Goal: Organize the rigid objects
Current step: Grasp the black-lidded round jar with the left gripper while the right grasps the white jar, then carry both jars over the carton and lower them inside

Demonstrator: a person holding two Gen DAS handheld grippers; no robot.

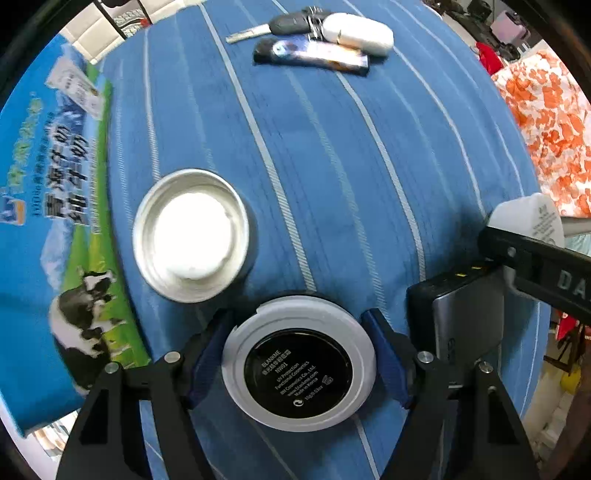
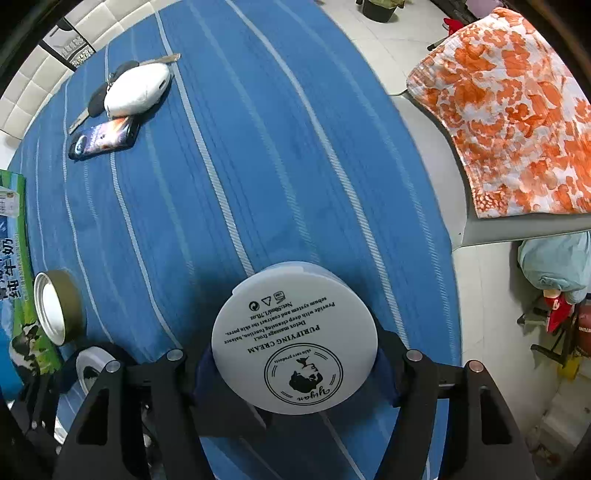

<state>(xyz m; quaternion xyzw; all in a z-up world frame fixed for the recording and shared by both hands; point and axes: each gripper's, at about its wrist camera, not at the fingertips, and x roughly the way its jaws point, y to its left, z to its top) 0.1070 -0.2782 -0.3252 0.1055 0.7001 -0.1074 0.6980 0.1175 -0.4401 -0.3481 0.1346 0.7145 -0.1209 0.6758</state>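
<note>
My left gripper [image 1: 298,362] is shut on a round white cosmetic compact [image 1: 298,371] with a black label on its underside, held low over the blue striped cloth [image 1: 332,166]. My right gripper [image 2: 295,363] is shut on a white purifying cream jar [image 2: 294,336], its printed base facing the camera; the jar and gripper also show at the right of the left wrist view [image 1: 532,218]. An upturned metal jar lid [image 1: 192,234] lies on the cloth left of the compact, and also shows in the right wrist view [image 2: 55,306].
A dark power bank [image 1: 458,314] stands right of the compact. A car key [image 1: 280,26], a white case [image 1: 356,31] and a dark flat device [image 1: 310,55] lie at the far end. A milk carton box [image 1: 48,221] lies left. An orange-patterned towel [image 2: 509,110] is off the cloth's right edge.
</note>
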